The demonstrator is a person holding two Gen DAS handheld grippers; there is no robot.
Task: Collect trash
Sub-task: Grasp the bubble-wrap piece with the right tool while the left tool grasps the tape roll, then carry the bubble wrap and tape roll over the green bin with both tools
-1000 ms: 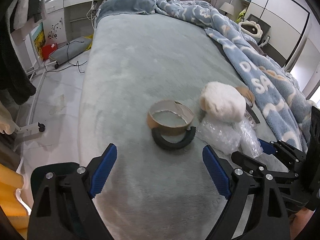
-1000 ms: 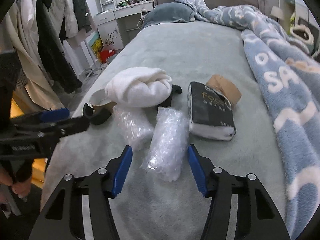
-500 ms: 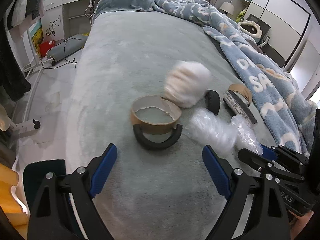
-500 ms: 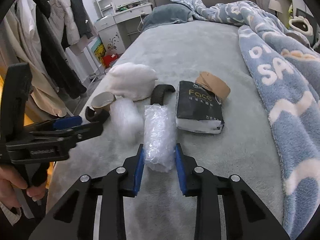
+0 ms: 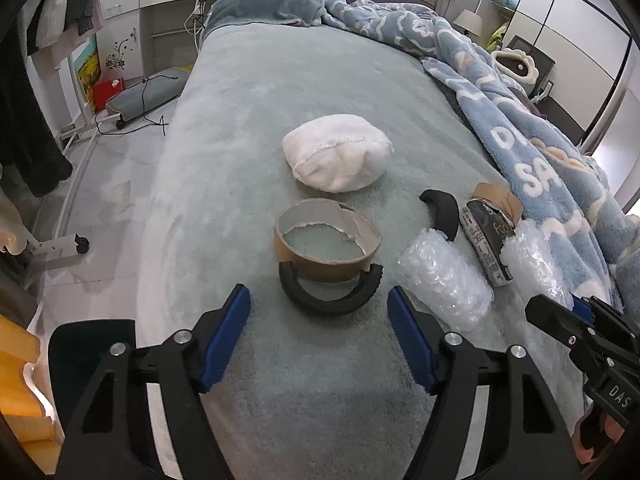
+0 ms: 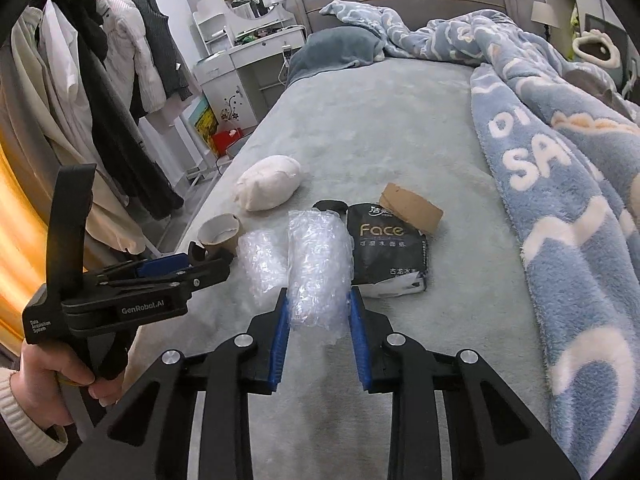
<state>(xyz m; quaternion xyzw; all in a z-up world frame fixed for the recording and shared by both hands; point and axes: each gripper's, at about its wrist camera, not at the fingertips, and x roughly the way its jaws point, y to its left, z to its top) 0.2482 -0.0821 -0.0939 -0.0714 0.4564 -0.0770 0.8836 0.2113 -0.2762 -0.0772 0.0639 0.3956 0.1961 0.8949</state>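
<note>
My right gripper (image 6: 319, 304) is shut on the near end of a roll of bubble wrap (image 6: 318, 256), which shows at the right of the left wrist view (image 5: 532, 264). A second wad of bubble wrap (image 5: 444, 280) lies loose beside it. My left gripper (image 5: 318, 296) hovers over the bed with its jaws closing. Its pads touch nothing. Just ahead of its tips lies a black curved piece (image 5: 330, 300) against a torn cardboard ring (image 5: 326, 240). A black "Face" packet (image 6: 386, 252), a brown cardboard ring (image 6: 412, 208) and another black curved piece (image 5: 442, 212) lie further right.
A white cloth bundle (image 5: 338, 156) rests mid-bed beyond the ring. A blue fleece blanket (image 6: 560, 184) is heaped along the right side. The bed's left edge drops to the floor (image 5: 100, 184), where a clothes rack (image 6: 100, 80) and a white dressing table (image 6: 248, 64) stand.
My right gripper has shut on the bubble wrap roll. The white bundle has moved off the pile to the bed's middle. My left jaws have narrowed.
</note>
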